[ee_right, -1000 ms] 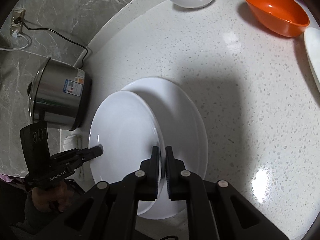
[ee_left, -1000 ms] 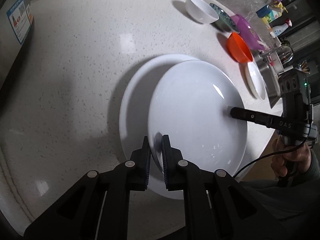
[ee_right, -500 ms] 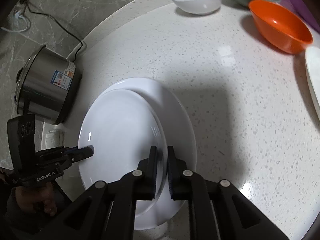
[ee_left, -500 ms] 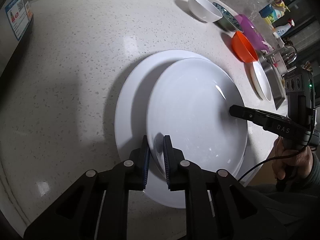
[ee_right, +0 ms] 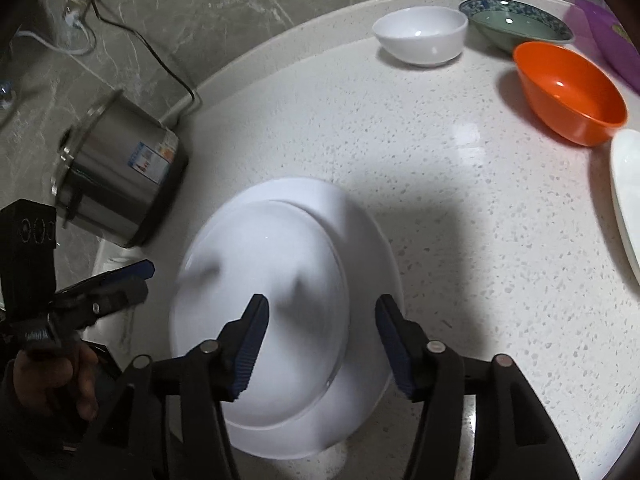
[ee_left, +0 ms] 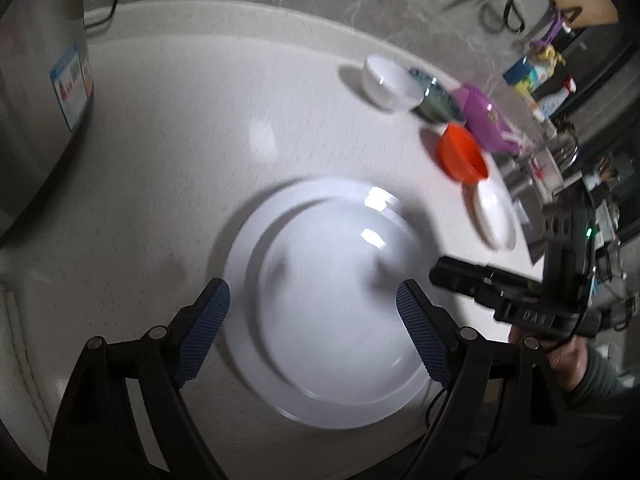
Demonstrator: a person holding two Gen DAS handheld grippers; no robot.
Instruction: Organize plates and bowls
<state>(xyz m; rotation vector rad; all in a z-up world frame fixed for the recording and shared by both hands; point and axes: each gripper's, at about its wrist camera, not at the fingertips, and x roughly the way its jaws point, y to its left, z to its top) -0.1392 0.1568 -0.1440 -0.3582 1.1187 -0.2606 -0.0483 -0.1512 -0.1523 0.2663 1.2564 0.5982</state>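
A white plate (ee_left: 340, 312) lies stacked on a larger white plate (ee_left: 244, 248) on the speckled counter; the pair also shows in the right wrist view, upper plate (ee_right: 264, 292) on the larger one (ee_right: 372, 248). My left gripper (ee_left: 312, 320) is open above the stack, holding nothing. My right gripper (ee_right: 320, 332) is open above the stack's near edge, empty. Each gripper shows in the other's view, right gripper (ee_left: 480, 284) and left gripper (ee_right: 120, 284). A white bowl (ee_right: 420, 34), a green patterned bowl (ee_right: 516, 26), an orange bowl (ee_right: 568, 88) and a purple dish (ee_right: 608, 40) stand at the back right.
A steel rice cooker (ee_right: 116, 176) with a cord stands left of the stack. Another white plate (ee_right: 628, 196) lies at the right edge. Bottles (ee_left: 532, 76) and a sink tap (ee_left: 560, 148) are beyond the bowls. The counter's front edge is just below the stack.
Both grippers have opened and let go of the upper plate, which now rests on the larger plate. Both have pulled back and up from it.
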